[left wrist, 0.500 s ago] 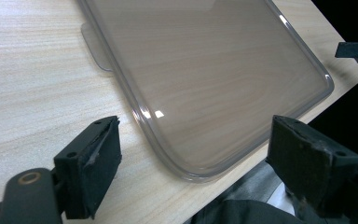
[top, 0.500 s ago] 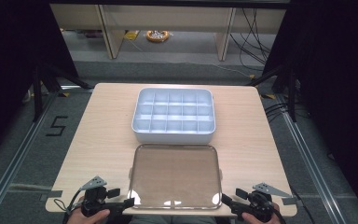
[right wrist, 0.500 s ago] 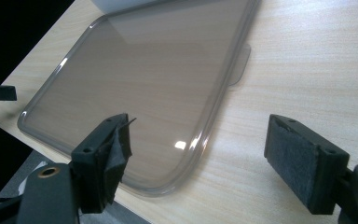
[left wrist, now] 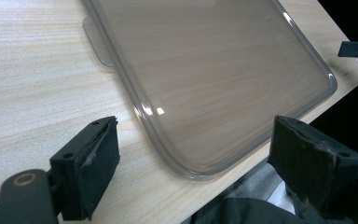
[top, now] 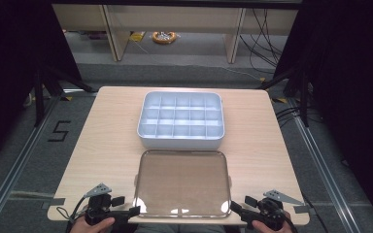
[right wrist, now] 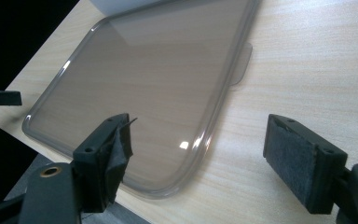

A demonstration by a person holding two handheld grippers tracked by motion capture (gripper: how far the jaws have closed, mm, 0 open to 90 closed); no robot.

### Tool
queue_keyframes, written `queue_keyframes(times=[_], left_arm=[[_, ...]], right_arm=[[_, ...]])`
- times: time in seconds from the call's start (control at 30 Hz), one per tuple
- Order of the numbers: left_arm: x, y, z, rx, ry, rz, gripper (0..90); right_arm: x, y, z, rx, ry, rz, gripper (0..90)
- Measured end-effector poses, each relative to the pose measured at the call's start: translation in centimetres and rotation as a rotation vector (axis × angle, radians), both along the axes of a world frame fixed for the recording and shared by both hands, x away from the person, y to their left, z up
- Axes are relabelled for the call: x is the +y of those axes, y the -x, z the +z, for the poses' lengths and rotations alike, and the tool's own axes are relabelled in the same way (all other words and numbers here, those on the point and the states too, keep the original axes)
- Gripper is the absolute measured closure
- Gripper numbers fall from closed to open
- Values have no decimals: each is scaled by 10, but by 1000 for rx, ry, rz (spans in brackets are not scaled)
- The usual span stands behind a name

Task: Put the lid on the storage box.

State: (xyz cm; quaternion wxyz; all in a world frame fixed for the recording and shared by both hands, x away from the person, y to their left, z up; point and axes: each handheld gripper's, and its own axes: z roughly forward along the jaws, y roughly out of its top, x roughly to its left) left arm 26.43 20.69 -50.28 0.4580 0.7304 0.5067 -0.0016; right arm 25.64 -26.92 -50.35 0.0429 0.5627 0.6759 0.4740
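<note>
Since the view from above half a second back looks almost the same as the one now, very little has changed: the clear lid (top: 182,183) lies flat where it lay, along the near edge of the table (top: 102,145), with its far edge just short of the white compartment box (top: 180,120) that sits open in the middle of the table. The left gripper (top: 126,205) is at the lid's near left corner and the right gripper (top: 240,204) at its near right corner, each much where it was, if anything a shade closer to the lid. Both stand spread wide and pinch nothing. In the left gripper view the rounded corner of the lid lies between the two black jaws of the left gripper (left wrist: 196,140), with bare wood showing on either side and neither pad touching the rim; in the right gripper view the right gripper (right wrist: 200,140) frames the opposite corner the same way, one jaw over the lid and the other over the table beside it. A small side tab (left wrist: 98,46) juts from the lid's edge farther along. Judged from this, the work is at the point of taking hold: both grippers are lined up on the near corners, and the lid has yet to be gripped, raised and carried onto the box.
</note>
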Motion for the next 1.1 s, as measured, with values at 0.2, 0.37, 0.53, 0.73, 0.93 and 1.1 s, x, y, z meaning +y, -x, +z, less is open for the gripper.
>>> queue_keyframes(times=[0.2, 0.37, 0.53, 0.73, 0.93, 1.1], left_arm=[[-7, 4, 1, -9, -16, -41, 245], [-15, 2, 4, -36, -25, -70, 330], [-7, -9, 2, -14, 1, -24, 422], [4, -18, 3, 15, 16, -3, 424], [5, -30, -4, 95, 37, 16, 329], [3, -36, -5, 106, 23, 17, 261]], right_arm=[[4, -2, -1, 26, -43, -2, 251], [9, -3, -1, 50, -68, -8, 254], [10, -8, -4, 10, -41, 21, 260], [12, -9, 1, 53, -67, -5, 269], [12, -18, -5, 11, -28, 21, 299], [20, -21, -4, 48, -47, 13, 317]])
